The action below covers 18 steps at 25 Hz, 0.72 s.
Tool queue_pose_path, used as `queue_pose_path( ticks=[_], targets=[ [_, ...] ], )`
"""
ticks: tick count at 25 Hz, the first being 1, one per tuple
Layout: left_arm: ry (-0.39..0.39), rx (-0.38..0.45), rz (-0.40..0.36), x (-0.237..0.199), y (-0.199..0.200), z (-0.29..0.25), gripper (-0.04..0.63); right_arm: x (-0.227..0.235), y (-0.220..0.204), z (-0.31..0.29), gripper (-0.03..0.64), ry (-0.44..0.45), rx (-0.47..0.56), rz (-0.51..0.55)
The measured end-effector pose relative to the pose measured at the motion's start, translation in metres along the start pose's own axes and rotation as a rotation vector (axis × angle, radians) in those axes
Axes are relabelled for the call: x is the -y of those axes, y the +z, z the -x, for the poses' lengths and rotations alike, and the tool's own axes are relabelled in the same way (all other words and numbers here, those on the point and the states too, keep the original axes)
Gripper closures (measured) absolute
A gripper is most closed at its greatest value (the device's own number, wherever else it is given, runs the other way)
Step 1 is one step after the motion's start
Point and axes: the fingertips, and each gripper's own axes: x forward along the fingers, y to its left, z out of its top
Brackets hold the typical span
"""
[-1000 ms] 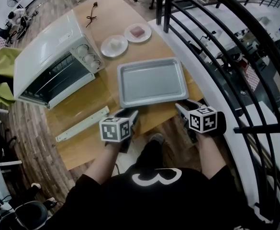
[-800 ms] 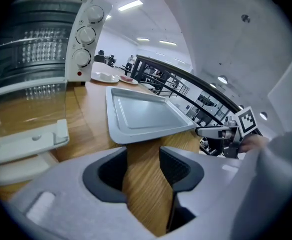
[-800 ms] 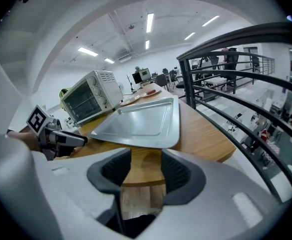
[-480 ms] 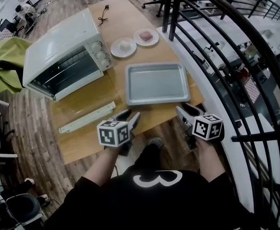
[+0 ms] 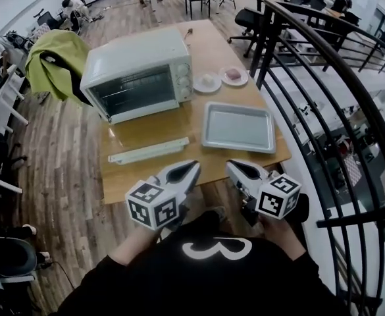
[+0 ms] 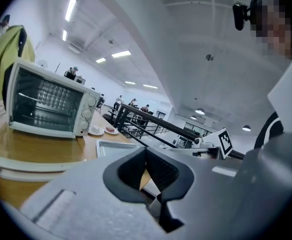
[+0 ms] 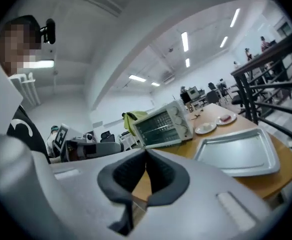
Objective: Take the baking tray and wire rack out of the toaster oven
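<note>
**Work surface.** Wooden table (image 5: 129,176), seen from above in the head view. A black railing (image 5: 324,84) runs along its right side.

**Toaster oven** (image 5: 139,68). White, at the far left of the table, with its knobs on the right of the front. The glass door (image 5: 146,131) is folded down flat onto the tabletop. The long white handle (image 5: 149,151) lies nearest the person.

**Wire rack** (image 6: 48,98). The left gripper view shows a faint grid inside the oven mouth. This is probably the rack, still in the oven, but the view is too dim to be sure.

**Baking tray** (image 5: 238,127). Grey metal, rectangular and empty. It lies flat on the table to the right of the open door, clear of the oven and near the front edge.

**Small plates.** Two, just beyond the tray and beside the oven's knobs. The left plate (image 5: 207,82) carries a pale morsel and the right plate (image 5: 234,76) a pink one.

**Green cloth** (image 5: 59,54). Draped over furniture to the left of the oven, off the table.

**Left gripper** (image 5: 193,166). Raised in front of the person, short of the table's near edge. Its jaws are pressed together with nothing between them.

**Right gripper** (image 5: 231,166). Level with the left gripper and just beside it. Its jaws are likewise closed on nothing, and it touches no item.
</note>
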Motion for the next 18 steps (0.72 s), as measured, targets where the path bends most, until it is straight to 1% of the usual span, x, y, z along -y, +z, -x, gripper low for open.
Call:
queue_pose_path(
  ticks=[4,6,12,15,18],
  targets=[
    [0.077,0.061,-0.107,0.003,0.027,0.054,0.586,-0.050,0.018,-0.011,0.614,0.050,0.013,0.147],
    [0.121,0.092,-0.137,0.000,0.036,0.074,0.586,-0.066,0.027,-0.017,0.614,0.077,0.031,0.192],
    [0.229,0.159,-0.113,-0.035,0.052,0.117,0.586,-0.095,0.035,-0.058,0.614,0.146,0.028,0.277],
    [0.255,0.173,-0.091,-0.057,0.058,0.127,0.586,-0.096,0.039,-0.085,0.614,0.161,0.014,0.266],
    [0.283,0.174,-0.057,-0.087,0.062,0.130,0.586,-0.088,0.040,-0.116,0.614,0.156,-0.013,0.247]
  ],
)
